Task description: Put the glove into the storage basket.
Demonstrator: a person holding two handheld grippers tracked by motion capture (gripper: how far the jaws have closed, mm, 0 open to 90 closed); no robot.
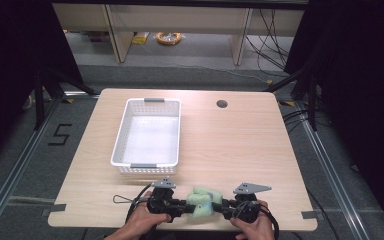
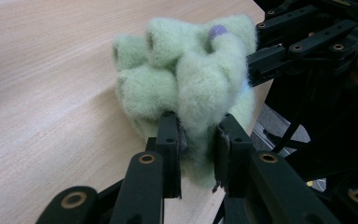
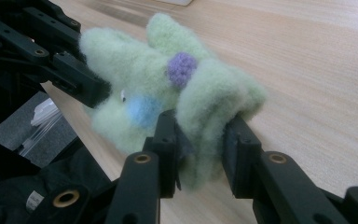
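Left claw was clamped on the pale green fuzzy cloth, jaws pinching a fold of it from the left side; in the left claw's own view its two black jaws squeezed the fleece between them, w/ the fabric bulging above the pads. Right claw was likewise closed on the same cloth from the opposite side; its own view showed a thick fold of the fleece pressed between its jaws, w/ a small purple pom on top and a light blue patch lower down. Cloth sat bunched up between the two claws at the near edge of the desk, roughly centre, by the person's hands; whether it rested on the wood or was lifted just off it couldn't be told. Left hand and right hand came in from the bottom, each wrapped round its tool. A white perforated plastic basket w/ grey handles stood farther back on the desk, left of centre, apart from the cloth. A round cable hole showed near the far edge, right of the basket.
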